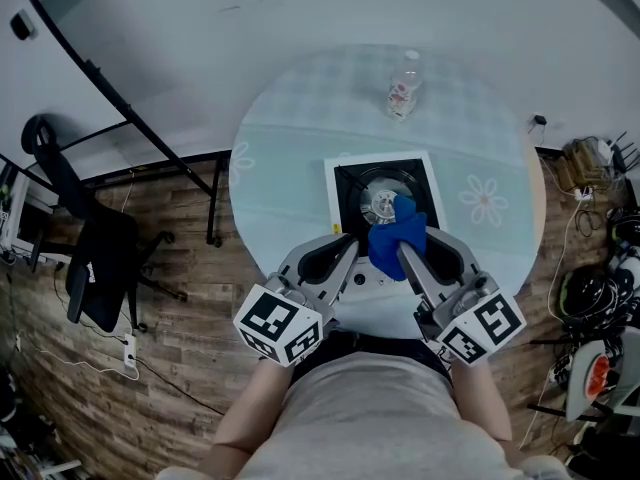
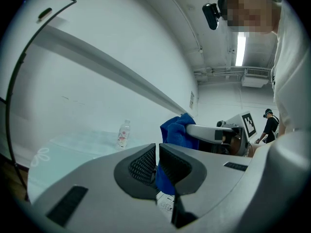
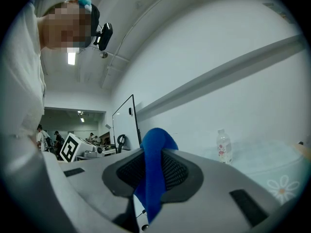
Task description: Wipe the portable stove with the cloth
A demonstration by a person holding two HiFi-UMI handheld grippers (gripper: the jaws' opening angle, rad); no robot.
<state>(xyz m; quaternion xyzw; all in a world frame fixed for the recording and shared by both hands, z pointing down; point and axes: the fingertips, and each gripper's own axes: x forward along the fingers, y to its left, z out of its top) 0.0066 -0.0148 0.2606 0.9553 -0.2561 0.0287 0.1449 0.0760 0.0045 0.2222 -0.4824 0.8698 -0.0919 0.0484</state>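
The portable stove (image 1: 348, 180), white-framed with a black top and a round burner, sits in the middle of the round glass table (image 1: 290, 168). My right gripper (image 1: 403, 251) is shut on a blue cloth (image 1: 397, 236), bunched over the stove's near edge. In the right gripper view the cloth (image 3: 155, 140) stands up between the pads of that gripper (image 3: 153, 154). My left gripper (image 1: 350, 246) hovers just left of the cloth with its jaws shut and nothing between them. In the left gripper view, past that gripper (image 2: 157, 147), hangs the cloth (image 2: 176, 130).
A clear plastic bottle (image 1: 403, 86) stands at the table's far side, beyond the stove. A black office chair (image 1: 90, 258) is on the wooden floor to the left. Cables and gear (image 1: 590, 298) crowd the floor on the right.
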